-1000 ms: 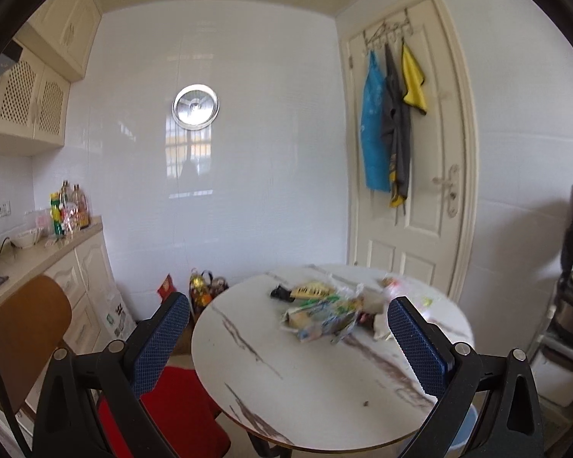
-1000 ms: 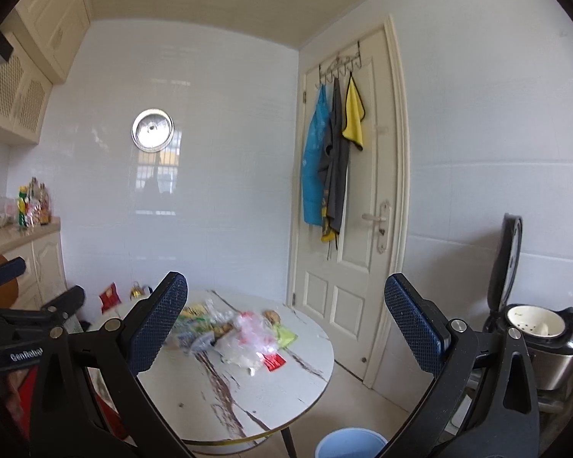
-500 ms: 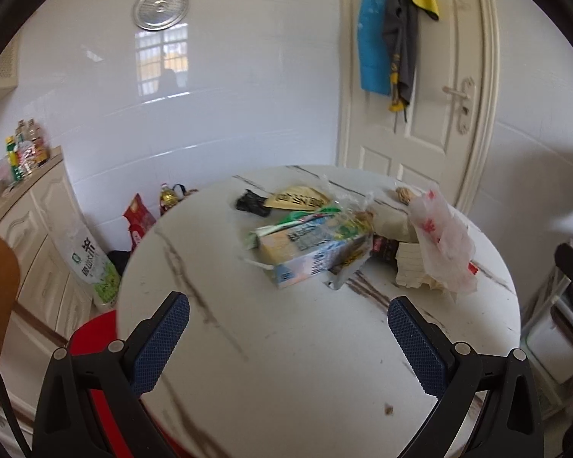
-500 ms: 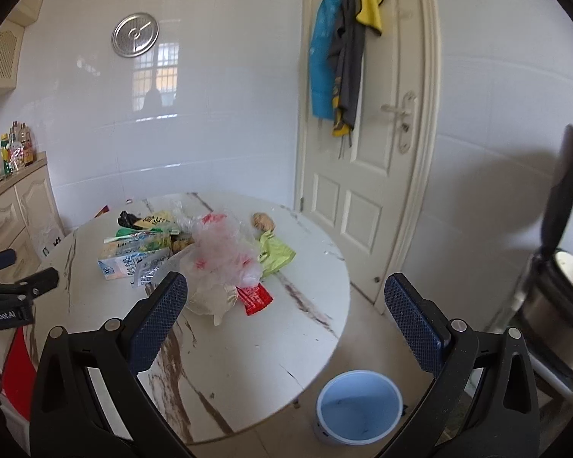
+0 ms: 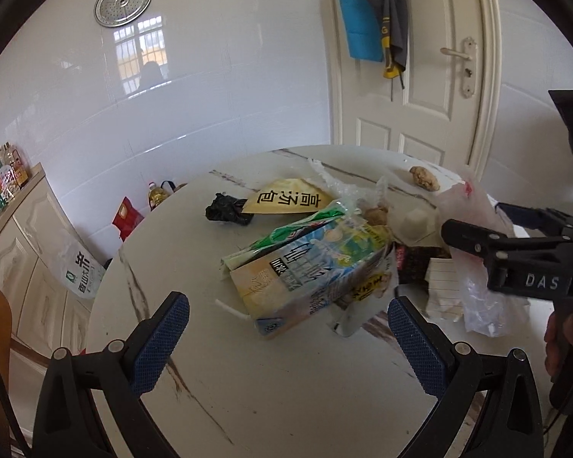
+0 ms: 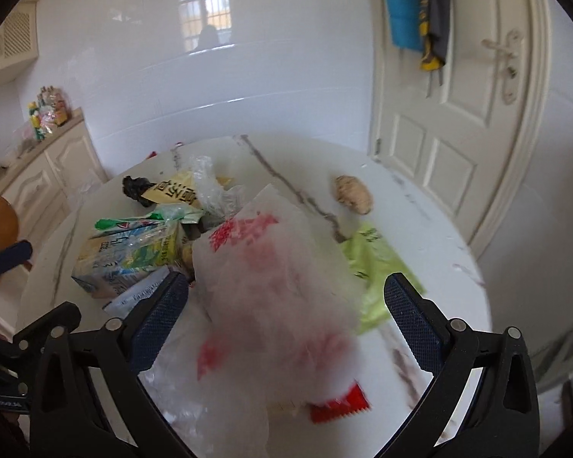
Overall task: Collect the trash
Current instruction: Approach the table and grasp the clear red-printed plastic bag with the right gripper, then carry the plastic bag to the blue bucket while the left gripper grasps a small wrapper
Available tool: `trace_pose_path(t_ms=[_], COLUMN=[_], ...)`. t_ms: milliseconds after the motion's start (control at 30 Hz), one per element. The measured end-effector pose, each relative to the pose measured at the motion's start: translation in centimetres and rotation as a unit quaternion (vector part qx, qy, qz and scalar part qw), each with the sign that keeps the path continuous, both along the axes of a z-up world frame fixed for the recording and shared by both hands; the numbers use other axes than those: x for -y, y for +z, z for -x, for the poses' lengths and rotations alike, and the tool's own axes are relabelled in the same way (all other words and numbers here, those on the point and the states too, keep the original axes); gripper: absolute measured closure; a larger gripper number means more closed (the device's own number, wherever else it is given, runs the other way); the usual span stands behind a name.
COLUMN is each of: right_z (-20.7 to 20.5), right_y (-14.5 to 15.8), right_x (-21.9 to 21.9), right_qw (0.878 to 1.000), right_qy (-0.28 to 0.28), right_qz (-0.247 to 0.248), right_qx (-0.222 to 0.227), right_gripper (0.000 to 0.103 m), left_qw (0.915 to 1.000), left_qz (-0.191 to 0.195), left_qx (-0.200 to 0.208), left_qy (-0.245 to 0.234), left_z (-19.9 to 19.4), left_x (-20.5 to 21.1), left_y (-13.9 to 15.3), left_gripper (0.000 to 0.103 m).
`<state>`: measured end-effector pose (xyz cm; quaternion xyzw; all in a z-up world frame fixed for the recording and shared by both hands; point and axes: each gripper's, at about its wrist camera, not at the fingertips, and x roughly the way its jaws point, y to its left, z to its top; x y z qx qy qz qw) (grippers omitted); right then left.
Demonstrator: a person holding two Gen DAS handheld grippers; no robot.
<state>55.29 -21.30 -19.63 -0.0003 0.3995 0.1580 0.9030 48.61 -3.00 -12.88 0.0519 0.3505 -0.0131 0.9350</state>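
Two grippers hung over a round white table (image 5: 271,400) with trash in a heap on it. The left gripper (image 5: 288,337) had its blue pads spread wide with nothing between them, and a milk carton (image 5: 309,274) lay on its side just past them, at 12 o'clock from the pads. At 11 o'clock from the carton sat a black lump (image 5: 227,212), touching a yellow packet (image 5: 288,200). The right gripper (image 6: 286,324) was closing, but its pads did not press on anything. A white bag (image 6: 271,290) with red print sat puffed up between the pads. A green wrapper (image 6: 374,271) lay at 3 o'clock from the bag, under its edge. A red wrapper (image 6: 340,406) poked out from under the bag at 6 o'clock. A brown lump (image 6: 353,194) lay alone at 1 o'clock from the bag, well apart from the heap. A white door (image 6: 458,122) stood behind the table, with cloths hanging on it.
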Motion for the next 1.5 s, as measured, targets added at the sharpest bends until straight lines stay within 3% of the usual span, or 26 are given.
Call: trace_pose_path(t_ms=[33,67,200,467,633,733,1000,1167,1200,1233,1333,1433,1467,1500], right_z=[-0.3,-0.6,-0.4,3.5,5.8,6.6,7.7,8.1,8.0,8.2,8.2,8.1,8.2,8.1], right_y=[-0.3,-0.5,-0.5,3.2,4.5,4.2,2.2,1.4,1.3,1.0,0.8,0.6,0.6,0.6], right_x=[0.3,0.5,1.7,6.3,9.4,10.3,12.2,12.6,12.6,12.6,12.5,12.5,12.4,12.3], right_qw=[1.0,0.999,0.997,0.992,0.991,0.991,0.991,0.99,0.99,0.99,0.991,0.99,0.99,0.99], right_qy=[0.01,0.017,0.029,0.007,-0.012,-0.018,-0.035,-0.034,-0.035,-0.035,-0.033,-0.034,-0.033,-0.032], right_qz=[-0.018,-0.034,-0.075,-0.119,-0.129,-0.123,-0.131,-0.134,-0.135,-0.134,-0.133,-0.136,-0.136,-0.135], right_qx=[-0.007,-0.012,-0.008,0.042,0.047,0.042,0.017,0.009,0.007,0.006,0.003,0.001,0.001,0.001], right_gripper=[0.027,0.032,0.04,0.041,0.041,0.041,0.041,0.041,0.041,0.04,0.04,0.04,0.04,0.04], left_qw=[1.0,1.0,0.9995,0.9989,0.9989,0.9992,0.999,0.9995,0.9996,0.9997,0.9992,0.9991,0.999,0.9988], left_qz=[-0.001,0.001,0.02,0.013,-0.006,0.003,-0.002,-0.01,-0.018,-0.02,0.005,-0.015,-0.016,-0.008], left_qx=[-0.001,-0.002,-0.008,-0.019,-0.019,-0.032,-0.031,-0.027,-0.022,-0.014,-0.028,-0.029,-0.031,-0.038], left_qy=[-0.001,-0.003,-0.024,-0.041,-0.042,-0.026,-0.032,-0.011,-0.002,0.002,-0.029,-0.026,-0.026,-0.029], left_z=[-0.4,-0.8,-0.5,-2.0,-2.7,-3.4,-3.0,-3.1,-2.7,-2.3,-1.7,-1.8,-2.0,-2.3], left_x=[0.1,0.4,1.0,3.5,4.9,4.4,3.9,2.5,2.4,2.4,2.9,3.9,4.1,4.2], left_y=[-0.1,-0.3,-0.7,-2.3,-3.0,-3.6,-3.7,-3.8,-3.6,-3.4,-3.5,-4.3,-4.6,-4.8], left_gripper=[0.001,0.001,0.001,0.001,0.002,0.018,0.025,0.028,0.039,0.041,0.04,0.041,0.045,0.057])
